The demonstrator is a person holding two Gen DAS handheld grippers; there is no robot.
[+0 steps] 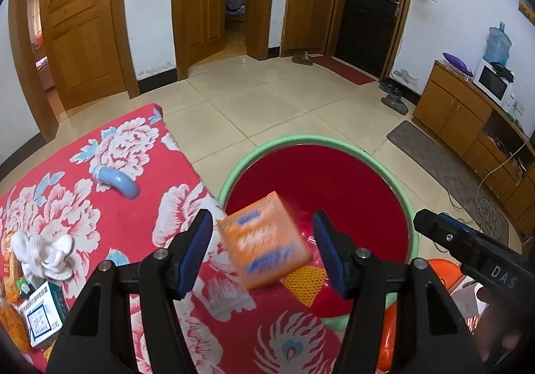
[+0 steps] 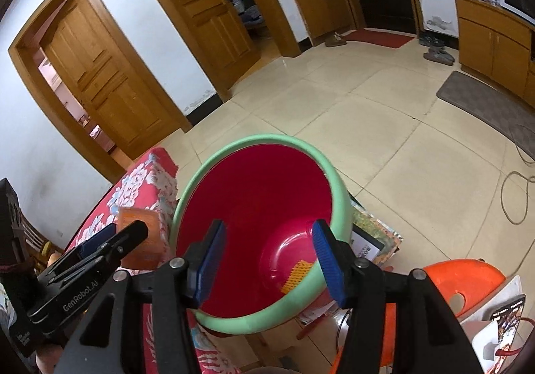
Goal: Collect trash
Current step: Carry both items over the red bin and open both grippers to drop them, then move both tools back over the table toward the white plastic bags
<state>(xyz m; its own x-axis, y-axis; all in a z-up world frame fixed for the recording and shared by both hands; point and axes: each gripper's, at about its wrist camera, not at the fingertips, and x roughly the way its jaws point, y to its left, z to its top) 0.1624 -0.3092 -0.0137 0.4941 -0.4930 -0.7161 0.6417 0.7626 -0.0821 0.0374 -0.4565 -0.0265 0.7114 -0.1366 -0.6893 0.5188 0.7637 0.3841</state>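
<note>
A red bin with a green rim [image 1: 264,146] stands beside the bed; it also shows in the right wrist view [image 2: 257,139], with an orange mesh scrap [image 2: 296,277] at its bottom. My left gripper [image 1: 262,253] is open. A blurred orange box [image 1: 264,240] is loose between its fingers, tilted over the bin's near edge, touching neither pad. It shows in the right wrist view [image 2: 143,240] beside the left gripper's finger. My right gripper [image 2: 267,262] is open and empty over the bin mouth.
On the red floral bedspread [image 1: 133,206] lie a blue curved tube [image 1: 117,180], a white crumpled cloth [image 1: 43,253], a white medicine box [image 1: 43,313] and orange wrappers [image 1: 13,317]. An orange stool [image 2: 464,283] and papers [image 2: 374,237] sit right of the bin.
</note>
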